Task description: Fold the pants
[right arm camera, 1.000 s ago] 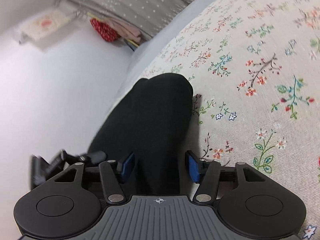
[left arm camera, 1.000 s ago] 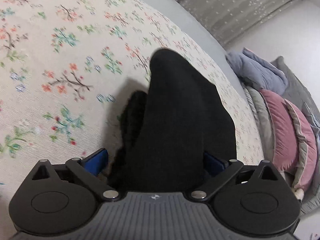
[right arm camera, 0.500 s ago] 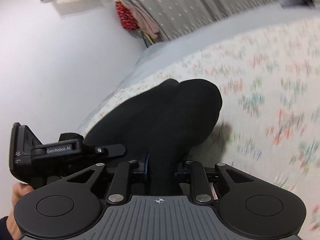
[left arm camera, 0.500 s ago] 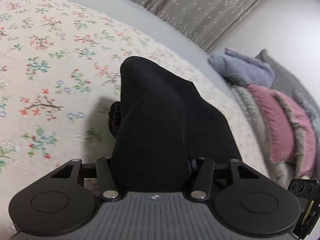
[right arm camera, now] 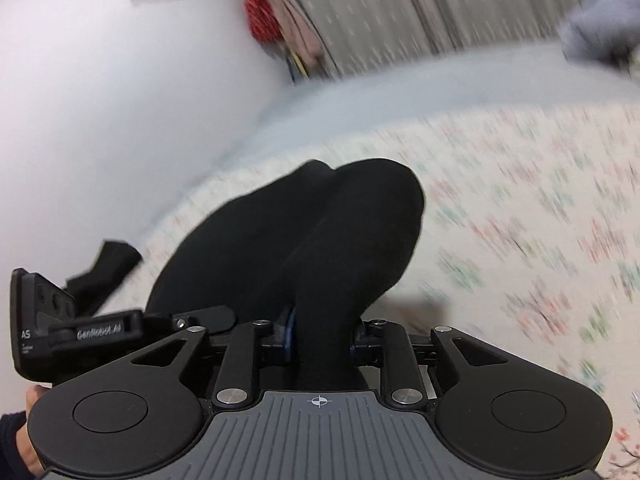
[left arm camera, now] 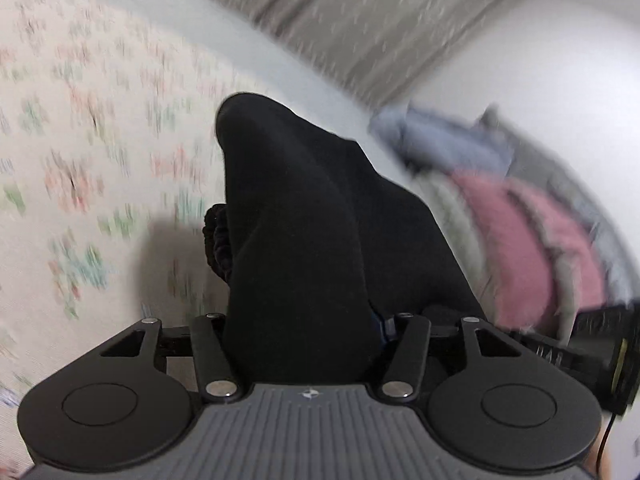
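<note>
Since a second ago, both grippers have gone from spread jaws to jaws closed on the cloth, and the bedroom around them now shows streaked with blur. Left gripper [left arm camera: 304,330]: jaws drawn in against a thick bunch of the black pants [left arm camera: 304,232], which fills the gap between them and hides the pads. Right gripper [right arm camera: 320,330]: jaws pressed close on a narrower fold of the pants [right arm camera: 304,240], with a sliver of one blue pad [right arm camera: 289,330] showing at the left of the fold. Readable writing: "GenRobot.AI" on the side of the left gripper [right arm camera: 100,332] as seen from the right wrist view; other letters near it are cut off. Pants: black, matte, draped from both grips out over the floral bedspread [left arm camera: 80,168], the far end rounded and humped, a crinkled elastic edge [left arm camera: 218,244] showing at the left. Pink and grey cushions [left arm camera: 528,240] lie beyond.
</note>
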`<action>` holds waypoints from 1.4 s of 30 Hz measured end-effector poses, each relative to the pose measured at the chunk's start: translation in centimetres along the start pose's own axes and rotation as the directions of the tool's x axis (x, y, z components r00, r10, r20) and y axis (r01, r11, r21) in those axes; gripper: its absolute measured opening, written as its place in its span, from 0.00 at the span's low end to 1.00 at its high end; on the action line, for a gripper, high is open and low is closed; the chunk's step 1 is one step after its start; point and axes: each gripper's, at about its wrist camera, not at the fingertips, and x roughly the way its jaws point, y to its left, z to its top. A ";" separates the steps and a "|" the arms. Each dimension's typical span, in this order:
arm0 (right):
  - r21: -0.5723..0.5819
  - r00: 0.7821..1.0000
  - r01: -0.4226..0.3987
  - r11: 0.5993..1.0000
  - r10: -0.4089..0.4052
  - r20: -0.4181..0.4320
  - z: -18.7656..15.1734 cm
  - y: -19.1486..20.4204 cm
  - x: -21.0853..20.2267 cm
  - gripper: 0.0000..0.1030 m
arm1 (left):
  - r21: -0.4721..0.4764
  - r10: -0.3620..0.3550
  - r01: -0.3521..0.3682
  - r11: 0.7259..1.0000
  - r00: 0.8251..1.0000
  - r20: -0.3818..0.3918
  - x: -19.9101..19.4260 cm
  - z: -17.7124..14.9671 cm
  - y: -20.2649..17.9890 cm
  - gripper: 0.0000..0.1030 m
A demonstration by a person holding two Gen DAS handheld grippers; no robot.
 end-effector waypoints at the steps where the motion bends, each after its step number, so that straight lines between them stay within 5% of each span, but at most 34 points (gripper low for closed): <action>1: 0.039 1.000 0.011 0.999 -0.010 -0.027 -0.8 -2.0 0.8 0.29 | -0.004 0.027 -0.027 1.000 1.000 -0.014 0.8 -0.5 0.4 0.58; 3: 0.126 0.997 0.062 0.990 -0.056 -0.050 -3.2 -5.8 2.5 0.41 | 0.044 0.034 -0.035 0.998 0.999 0.023 1.0 -1.1 0.6 0.62; 5: 0.197 0.999 -0.037 0.980 0.030 0.040 -5.1 -8.0 2.4 0.43 | 0.078 0.040 -0.042 0.996 0.999 0.023 0.9 -0.9 0.3 0.63; 7: 0.235 0.996 -0.043 0.971 0.024 0.083 -5.2 -8.3 2.4 0.43 | 0.075 0.044 -0.045 0.996 0.999 0.022 0.8 -0.4 0.4 0.64; 14: 0.146 0.991 0.104 0.984 -0.115 0.065 -4.0 -7.0 0.8 0.57 | 0.075 0.059 -0.062 0.995 0.997 0.044 -0.1 -0.5 0.1 0.66; 18: 0.154 0.953 0.275 0.949 -0.291 0.089 -3.6 -7.8 -1.4 0.62 | 0.108 0.109 -0.127 0.986 0.980 0.164 -3.0 0.1 -0.6 0.68; 22: 0.015 0.958 0.258 0.966 -0.258 0.123 -3.4 -4.2 -2.4 0.62 | 0.237 0.066 -0.124 0.964 0.969 0.240 -4.8 -0.5 -3.0 0.68; 25: -0.087 0.964 0.249 0.965 -0.238 0.117 -3.4 -0.8 -1.8 0.61 | 0.376 0.017 -0.111 0.920 0.969 0.246 -5.0 -2.5 -5.7 0.68; 29: -0.117 0.963 0.270 0.956 -0.268 0.034 -5.8 0.5 -0.4 0.61 | 0.469 0.057 -0.157 0.869 0.974 0.220 -3.4 -4.8 -6.7 0.68; 33: 0.005 0.969 0.247 0.969 -0.247 0.020 -8.7 -1.1 0.6 0.61 | 0.585 0.227 -0.349 0.732 0.935 0.273 -1.1 -6.2 -7.0 0.69; 36: 0.092 0.974 0.213 0.973 -0.219 0.054 -10.0 -1.7 -0.5 0.61 | 0.523 0.226 -0.328 0.787 0.942 0.250 -0.9 -5.6 -5.4 0.73; 42: 0.123 0.970 0.218 0.968 -0.229 0.085 -11.6 -0.7 -1.6 0.61 | 0.481 0.239 -0.322 0.815 0.944 0.227 -2.0 -5.6 -4.6 0.74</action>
